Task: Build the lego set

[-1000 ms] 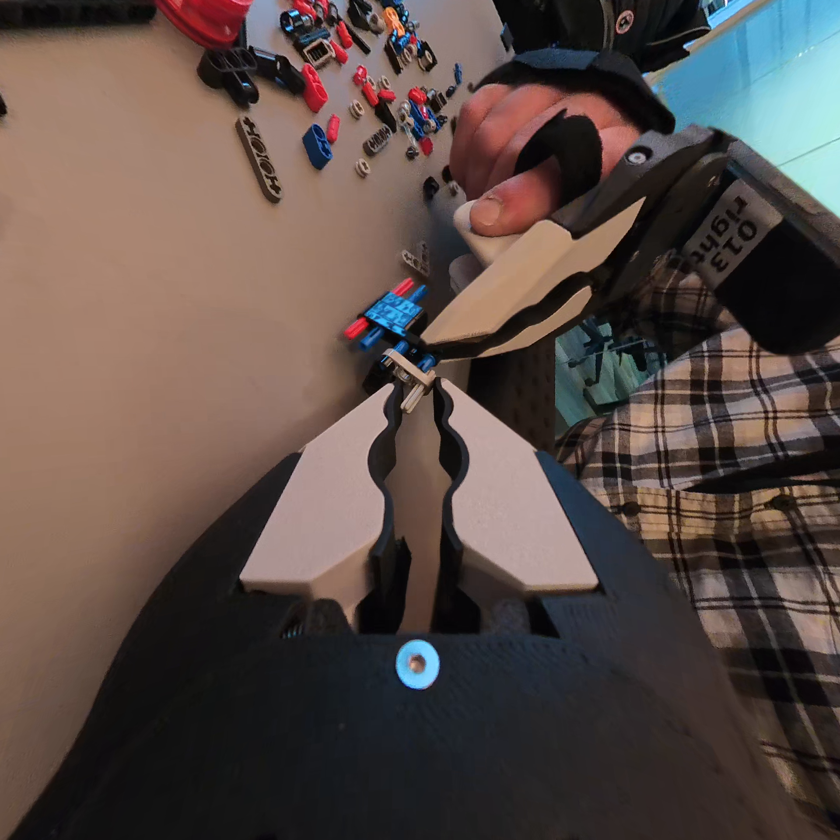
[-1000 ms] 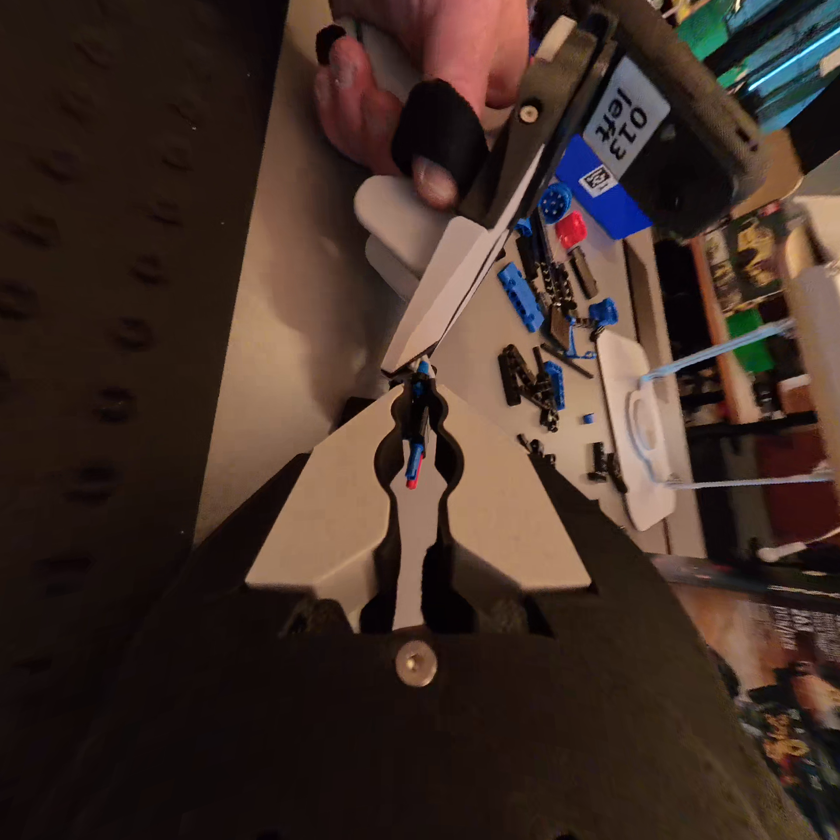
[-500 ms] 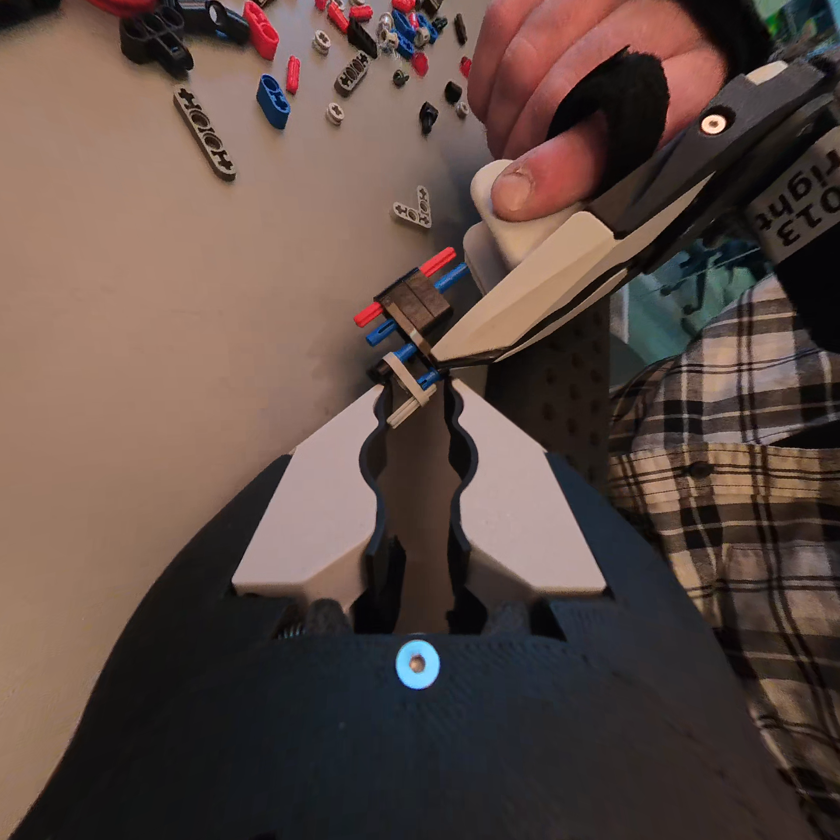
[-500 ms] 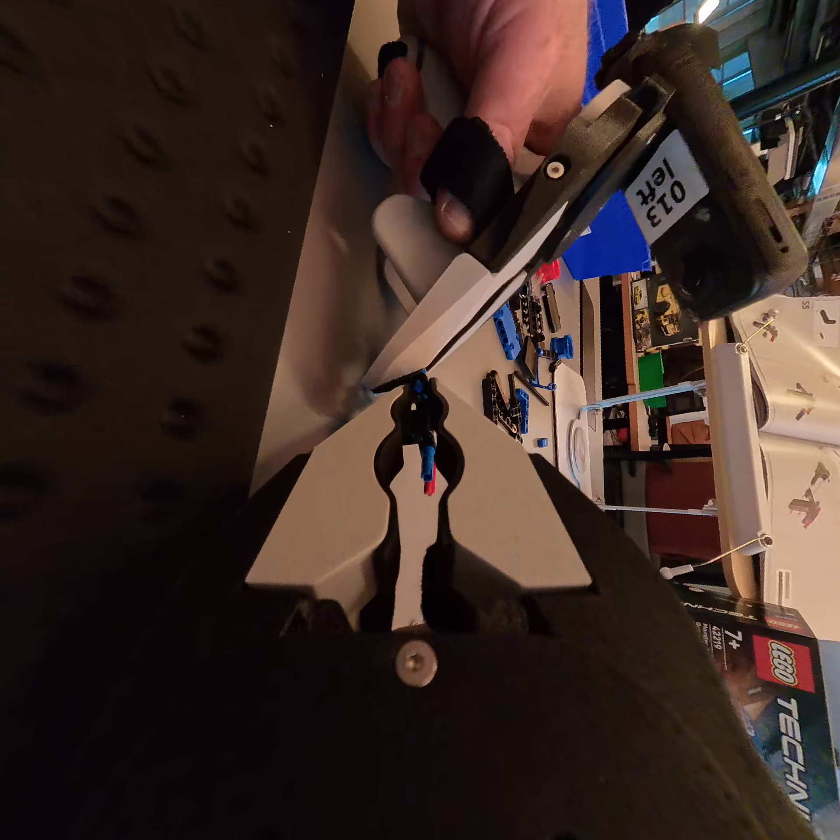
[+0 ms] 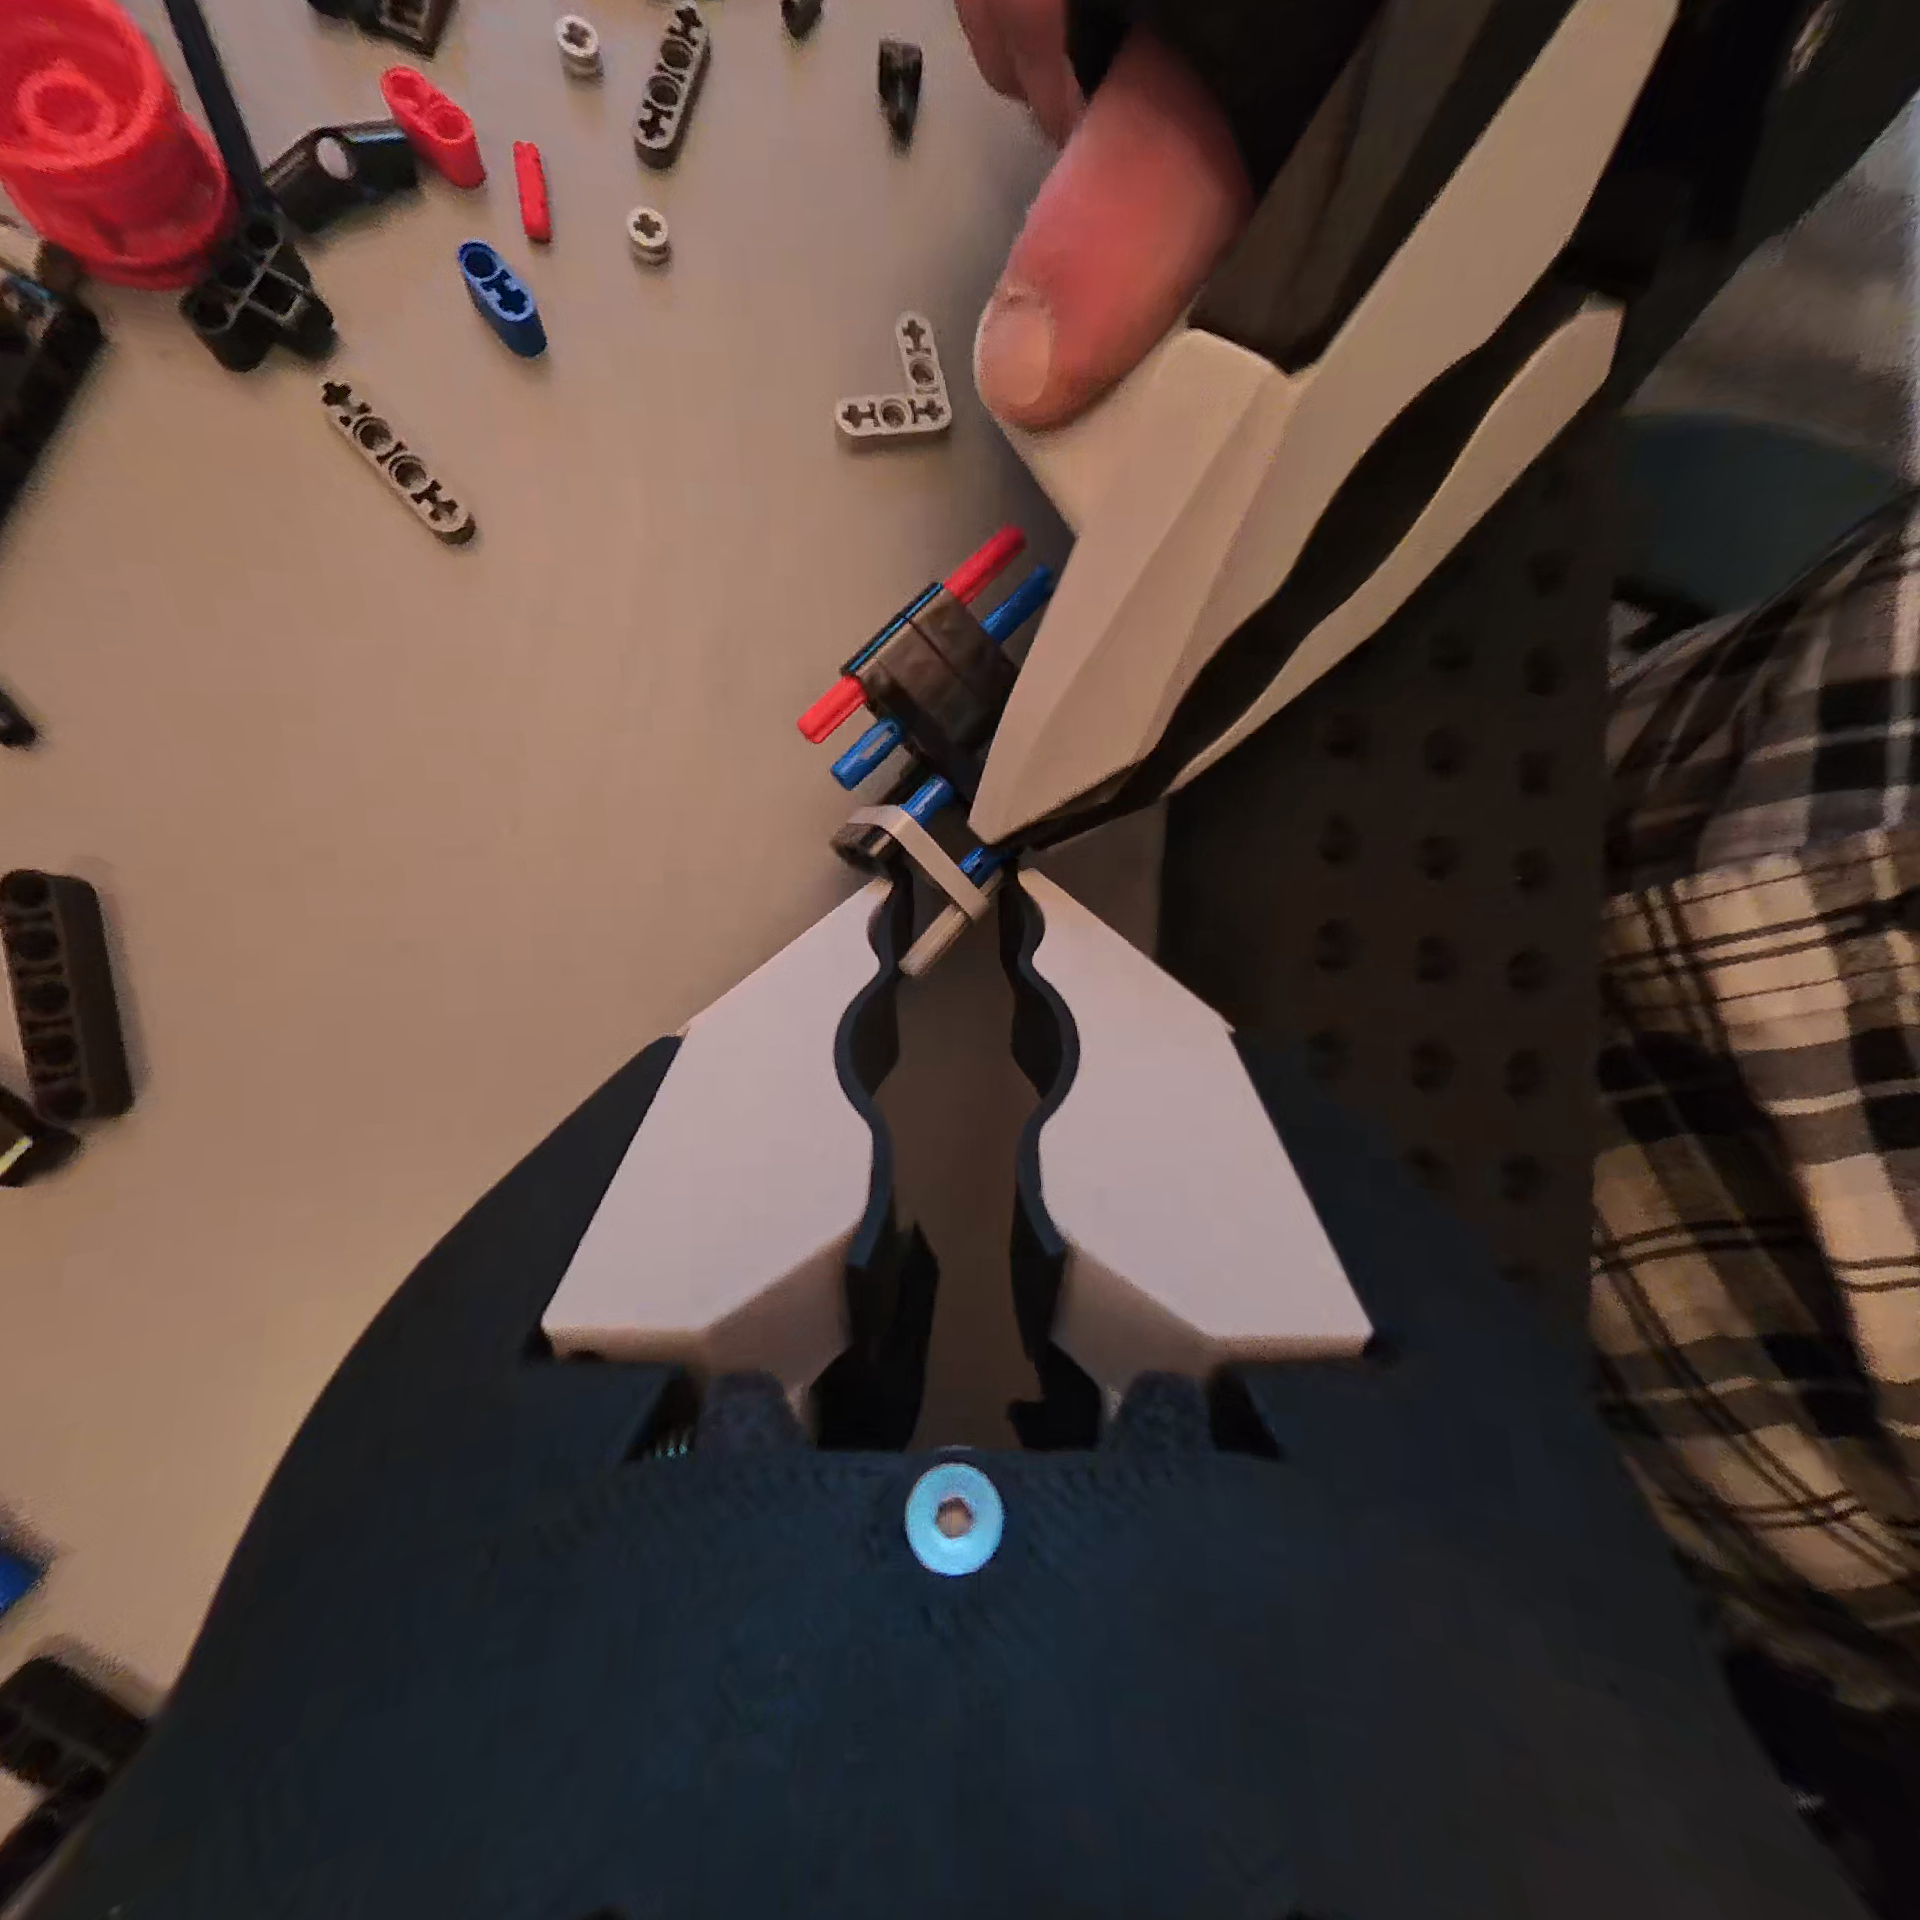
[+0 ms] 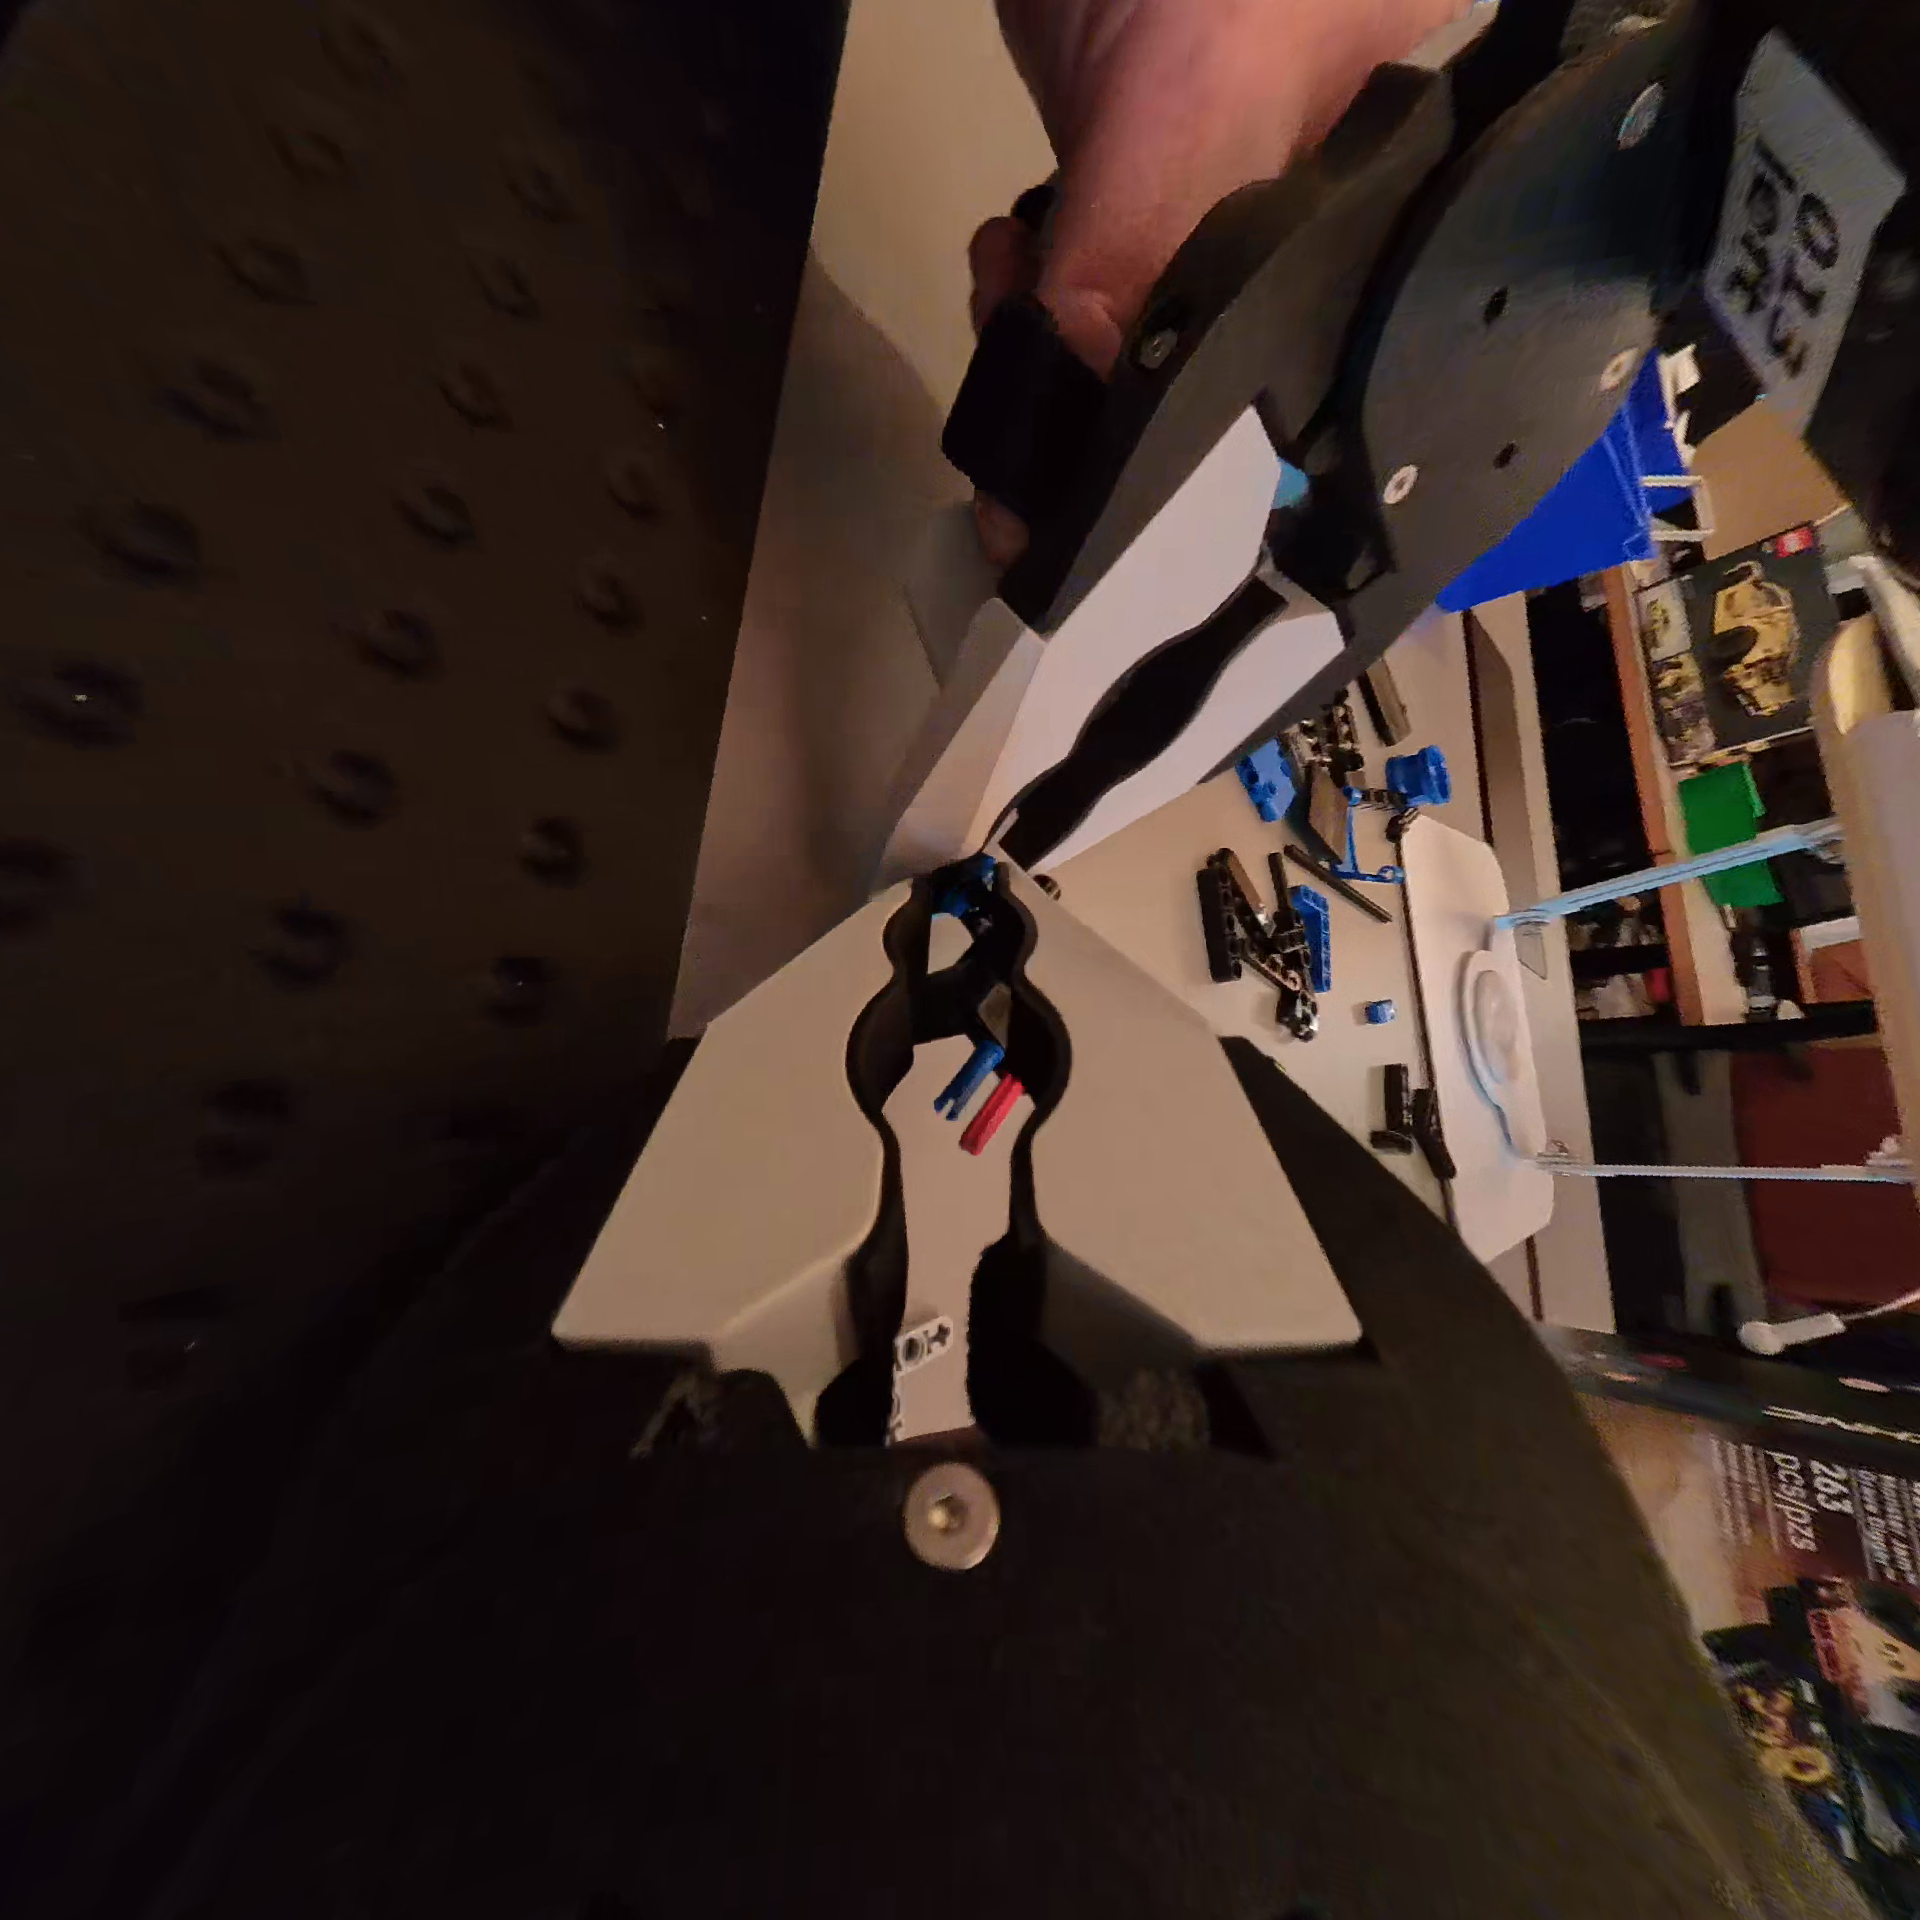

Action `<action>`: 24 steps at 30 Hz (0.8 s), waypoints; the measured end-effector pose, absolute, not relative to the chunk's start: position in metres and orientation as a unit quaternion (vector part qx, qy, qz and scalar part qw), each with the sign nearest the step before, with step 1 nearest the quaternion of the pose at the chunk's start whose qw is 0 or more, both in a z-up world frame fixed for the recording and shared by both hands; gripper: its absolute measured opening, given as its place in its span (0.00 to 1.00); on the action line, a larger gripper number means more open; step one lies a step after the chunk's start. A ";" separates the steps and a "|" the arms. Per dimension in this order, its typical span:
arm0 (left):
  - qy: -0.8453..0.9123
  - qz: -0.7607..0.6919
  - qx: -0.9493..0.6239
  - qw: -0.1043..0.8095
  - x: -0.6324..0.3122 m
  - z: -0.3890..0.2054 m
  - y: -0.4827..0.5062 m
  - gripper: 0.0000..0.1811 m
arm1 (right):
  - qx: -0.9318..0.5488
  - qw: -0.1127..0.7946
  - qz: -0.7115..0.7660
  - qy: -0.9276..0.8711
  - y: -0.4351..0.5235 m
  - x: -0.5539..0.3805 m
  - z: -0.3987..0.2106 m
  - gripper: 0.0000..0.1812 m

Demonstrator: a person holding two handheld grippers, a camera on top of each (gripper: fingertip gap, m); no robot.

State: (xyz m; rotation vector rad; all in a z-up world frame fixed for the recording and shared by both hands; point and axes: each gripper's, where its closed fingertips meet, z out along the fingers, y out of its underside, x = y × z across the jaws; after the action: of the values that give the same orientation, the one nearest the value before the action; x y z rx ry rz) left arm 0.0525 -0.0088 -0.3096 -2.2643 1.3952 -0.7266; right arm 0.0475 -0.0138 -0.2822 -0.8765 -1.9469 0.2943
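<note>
Both tongs pinch one lego subassembly [image 5: 928,694]: left tongs [image 5: 948,896], right tongs [image 6: 971,904].

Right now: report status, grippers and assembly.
Left gripper shut on grey beam. Right gripper shut on black assembly, tips meeting. Nothing between them; loose parts on table beyond.

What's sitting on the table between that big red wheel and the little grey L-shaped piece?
In the left wrist view, between the red wheel and the grey L-shaped piece lie a blue connector, a red pin and a small grey bush.
</note>
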 end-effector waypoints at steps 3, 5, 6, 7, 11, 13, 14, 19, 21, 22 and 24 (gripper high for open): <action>0.532 -0.228 -0.792 0.191 0.057 -0.311 -0.010 0.06 | -0.372 0.453 0.147 -0.797 -0.017 0.051 -0.282 0.05; 0.548 -0.215 -0.785 0.194 0.059 -0.312 -0.010 0.06 | -0.378 0.445 0.169 -0.794 -0.018 0.055 -0.277 0.09; 0.550 -0.211 -0.784 0.195 0.059 -0.312 -0.009 0.05 | -0.382 0.441 0.192 -0.789 -0.019 0.058 -0.271 0.09; 0.552 -0.207 -0.783 0.197 0.059 -0.312 -0.008 0.05 | -0.394 0.436 0.215 -0.780 -0.017 0.061 -0.263 0.09; 0.561 -0.200 -0.777 0.204 0.060 -0.311 -0.007 0.05 | -0.432 0.411 0.201 -0.777 0.015 0.073 -0.260 0.13; 0.561 -0.201 -0.777 0.202 0.060 -0.310 -0.006 0.05 | -0.464 0.375 0.207 -0.775 0.029 0.075 -0.271 0.16; 0.559 -0.201 -0.779 0.202 0.060 -0.310 -0.006 0.05 | -0.482 0.345 0.221 -0.774 0.032 0.077 -0.279 0.14; 0.545 -0.212 -0.786 0.199 0.060 -0.312 -0.006 0.05 | -0.566 0.239 0.316 -0.723 0.031 0.080 -0.292 0.17; 0.545 -0.214 -0.787 0.196 0.060 -0.314 -0.007 0.05 | -0.589 0.201 0.344 -0.703 0.026 0.081 -0.297 0.17; 0.544 -0.214 -0.787 0.198 0.060 -0.315 -0.007 0.05 | -0.598 0.189 0.351 -0.695 0.024 0.079 -0.299 0.16; 0.542 -0.220 -0.787 0.197 0.062 -0.314 -0.008 0.05 | -0.606 0.156 0.365 -0.689 0.015 0.078 -0.306 0.17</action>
State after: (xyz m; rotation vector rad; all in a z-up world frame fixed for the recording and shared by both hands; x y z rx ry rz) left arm 0.0615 -0.0077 -0.3144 -2.2025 1.5187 -0.6155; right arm 0.0783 0.0153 -0.3056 -1.7359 -1.9724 1.0462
